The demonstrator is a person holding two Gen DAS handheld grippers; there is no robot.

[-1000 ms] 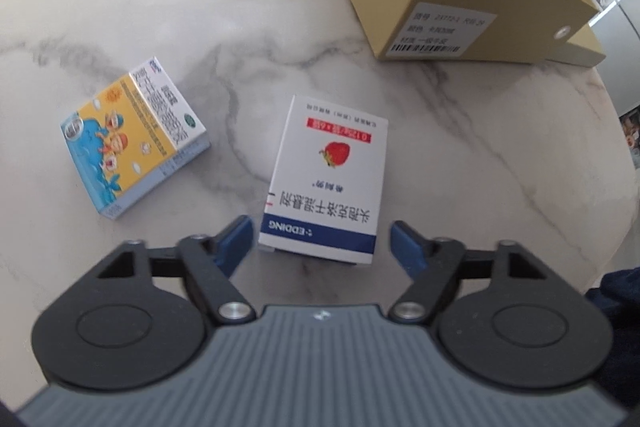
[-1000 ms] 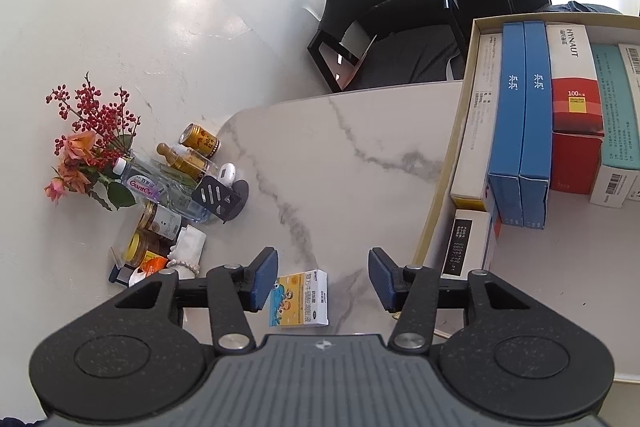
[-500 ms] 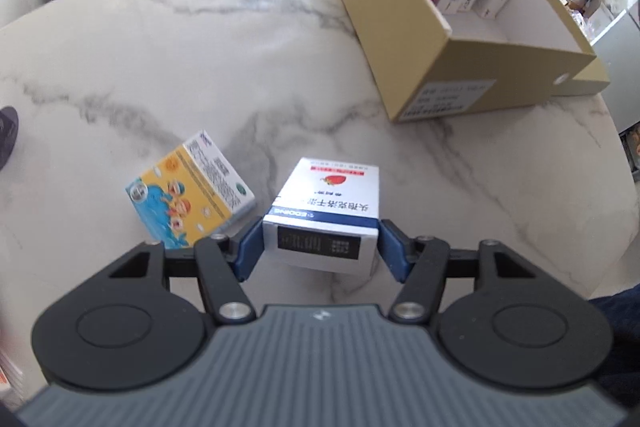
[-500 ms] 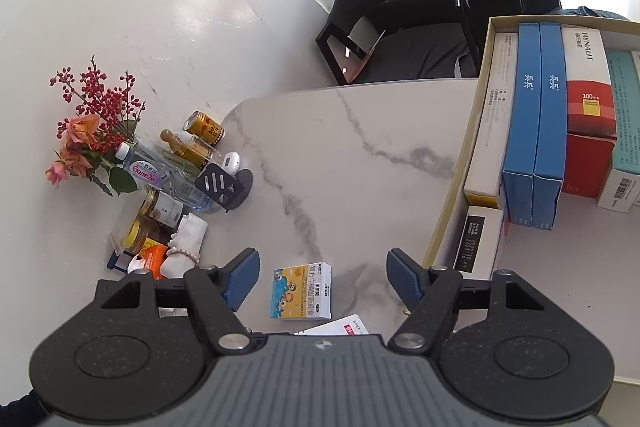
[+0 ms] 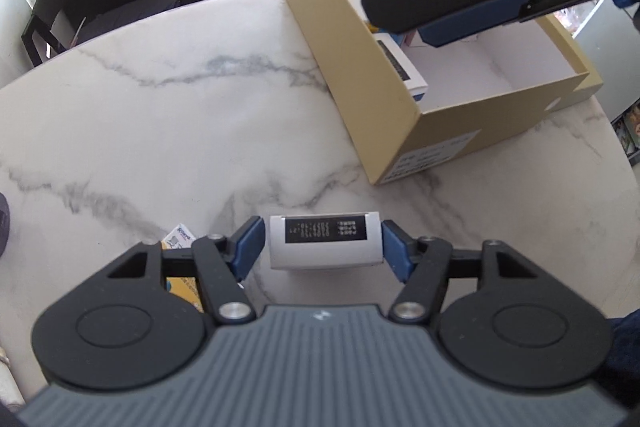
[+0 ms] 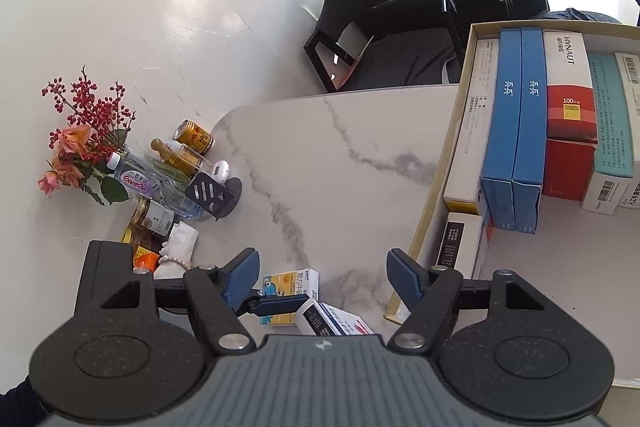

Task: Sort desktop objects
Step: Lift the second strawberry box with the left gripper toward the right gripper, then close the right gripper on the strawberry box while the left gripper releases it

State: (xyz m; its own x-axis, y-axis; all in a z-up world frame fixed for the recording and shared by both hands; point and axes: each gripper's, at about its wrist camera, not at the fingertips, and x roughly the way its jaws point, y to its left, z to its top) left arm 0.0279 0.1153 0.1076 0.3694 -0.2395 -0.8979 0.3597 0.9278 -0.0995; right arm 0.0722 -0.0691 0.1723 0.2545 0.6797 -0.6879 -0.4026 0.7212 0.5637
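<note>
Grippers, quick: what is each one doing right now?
Left gripper: closed on the white medicine box, lifted off the marble table.
Right gripper: open, holding nothing, above the cardboard box.

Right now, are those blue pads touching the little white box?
Touching. The left wrist view shows the left gripper with both blue fingertips pressed against the white box, no gap showing.

The left wrist view is looking forward, low and close over the tabletop (image 5: 168, 131), toward the cardboard box (image 5: 360, 75). The right wrist view is looking down from higher up. Both are sharing the tabletop, the box and the yellow carton (image 6: 290, 285).
</note>
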